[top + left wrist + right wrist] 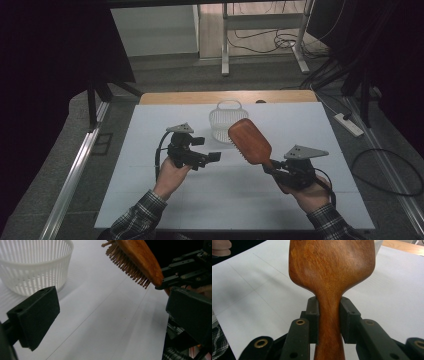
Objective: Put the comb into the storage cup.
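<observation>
A wooden paddle hairbrush (250,141) is held in the air over the middle of the table, tilted with its bristles facing down and left. My right gripper (270,165) is shut on its handle. In the right gripper view both jaws clamp the narrow handle (329,315) below the broad back of the brush (332,265). My left gripper (206,149) hovers to the left of the brush, open and holding nothing. In the left gripper view its jaws stand wide apart, with the bristles (130,267) above and ahead. A white slatted basket (227,120) stands upright behind both grippers.
A white sheet (235,200) covers the table, with a wooden edge (225,96) at the back. The basket (32,267) sits close to the left gripper's left jaw. On the floor to the right lie a power strip (349,124) and cables.
</observation>
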Demonstrator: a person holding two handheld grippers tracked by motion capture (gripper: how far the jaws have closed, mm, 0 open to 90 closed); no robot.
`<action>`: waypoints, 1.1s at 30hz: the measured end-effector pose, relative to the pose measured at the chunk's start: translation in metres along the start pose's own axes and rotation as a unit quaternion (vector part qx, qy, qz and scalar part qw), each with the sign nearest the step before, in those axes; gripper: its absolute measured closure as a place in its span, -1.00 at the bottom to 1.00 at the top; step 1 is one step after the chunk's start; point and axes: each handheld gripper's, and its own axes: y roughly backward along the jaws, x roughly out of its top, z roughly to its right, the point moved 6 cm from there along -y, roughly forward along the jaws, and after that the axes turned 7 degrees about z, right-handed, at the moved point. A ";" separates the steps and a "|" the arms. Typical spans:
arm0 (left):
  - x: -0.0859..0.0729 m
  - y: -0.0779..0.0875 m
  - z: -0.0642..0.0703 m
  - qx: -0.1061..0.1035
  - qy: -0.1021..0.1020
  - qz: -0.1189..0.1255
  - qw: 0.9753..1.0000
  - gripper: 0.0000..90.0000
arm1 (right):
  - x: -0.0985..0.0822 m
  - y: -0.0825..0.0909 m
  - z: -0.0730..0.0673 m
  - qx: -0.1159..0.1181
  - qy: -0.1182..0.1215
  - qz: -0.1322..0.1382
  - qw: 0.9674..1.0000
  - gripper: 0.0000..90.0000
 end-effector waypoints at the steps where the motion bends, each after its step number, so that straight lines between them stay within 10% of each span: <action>1: 0.000 -0.001 0.001 -0.002 0.002 0.000 1.000 -1.00 | 0.000 -0.001 -0.002 0.003 -0.002 0.002 1.000 0.60; 33: 0.000 -0.012 0.007 -0.053 0.044 0.015 0.997 -1.00 | 0.001 -0.025 -0.042 0.051 0.017 0.022 0.998 0.60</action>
